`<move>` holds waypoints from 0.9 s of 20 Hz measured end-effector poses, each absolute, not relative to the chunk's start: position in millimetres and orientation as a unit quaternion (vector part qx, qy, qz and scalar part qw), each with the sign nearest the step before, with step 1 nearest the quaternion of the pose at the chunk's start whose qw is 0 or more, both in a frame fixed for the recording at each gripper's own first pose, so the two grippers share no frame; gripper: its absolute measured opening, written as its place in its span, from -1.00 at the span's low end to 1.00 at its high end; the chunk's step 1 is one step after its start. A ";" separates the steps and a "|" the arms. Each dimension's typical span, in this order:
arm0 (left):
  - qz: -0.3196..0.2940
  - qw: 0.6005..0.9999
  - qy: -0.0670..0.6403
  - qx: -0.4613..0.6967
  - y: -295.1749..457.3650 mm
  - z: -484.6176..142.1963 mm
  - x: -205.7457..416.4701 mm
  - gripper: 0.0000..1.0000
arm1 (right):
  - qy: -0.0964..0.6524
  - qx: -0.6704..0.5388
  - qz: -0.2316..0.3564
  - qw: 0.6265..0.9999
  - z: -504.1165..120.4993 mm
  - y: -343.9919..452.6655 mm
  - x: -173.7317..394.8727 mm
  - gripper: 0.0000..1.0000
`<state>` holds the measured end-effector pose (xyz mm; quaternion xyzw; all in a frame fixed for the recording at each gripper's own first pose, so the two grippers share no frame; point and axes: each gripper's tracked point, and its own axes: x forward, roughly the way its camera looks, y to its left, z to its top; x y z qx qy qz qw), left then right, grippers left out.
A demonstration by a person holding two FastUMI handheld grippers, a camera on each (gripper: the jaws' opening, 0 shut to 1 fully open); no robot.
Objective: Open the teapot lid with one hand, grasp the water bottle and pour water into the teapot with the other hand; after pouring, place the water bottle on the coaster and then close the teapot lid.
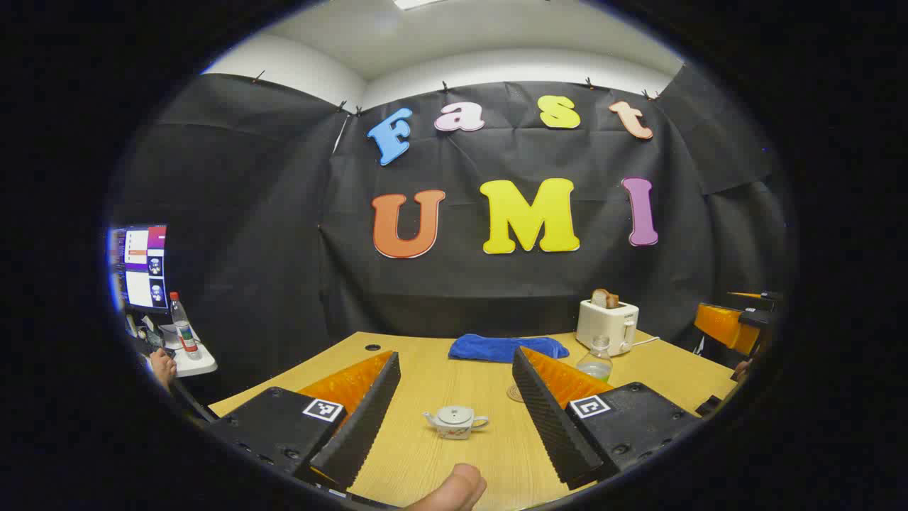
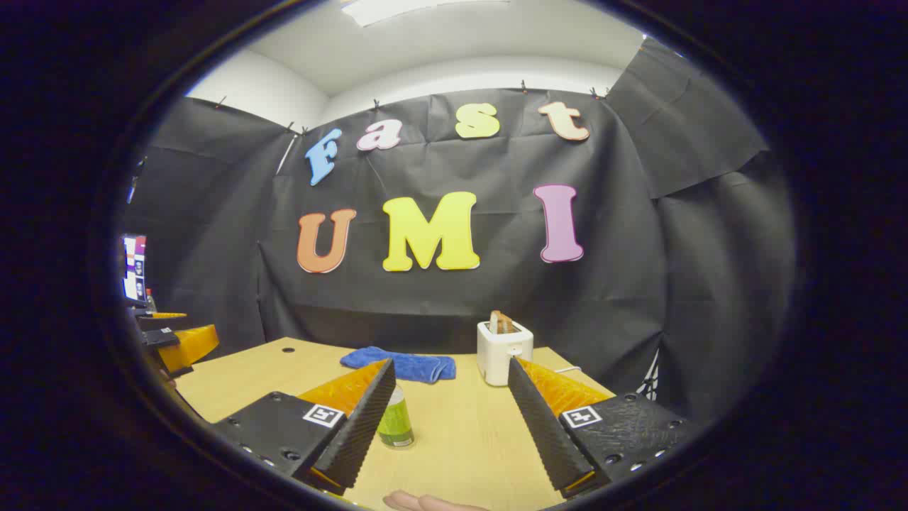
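Nothing done yet: both hand-held grippers, left (image 1: 454,397) and right (image 2: 450,415), are hovering wide apart and empty, teapot (image 1: 455,421) sitting lidded on the tabletop (image 1: 433,383), water bottle (image 2: 395,424) standing untouched beside the coaster (image 1: 513,392).

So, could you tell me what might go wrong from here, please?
1. The teapot is small and its lid knob tiny, so the open left gripper could slip or tip it.
2. The water bottle sits half behind the right gripper's finger, so a careless approach might knock it over.
3. The toaster stands close behind, crowding the pour.
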<state>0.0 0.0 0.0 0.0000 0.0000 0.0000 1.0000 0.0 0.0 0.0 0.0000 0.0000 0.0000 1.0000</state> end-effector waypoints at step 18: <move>0.012 1.000 0.023 0.007 17.9 -24.1 28.9 0.99 | 0.012 -0.033 0.005 0.999 -15.9 3.3 14.3 0.87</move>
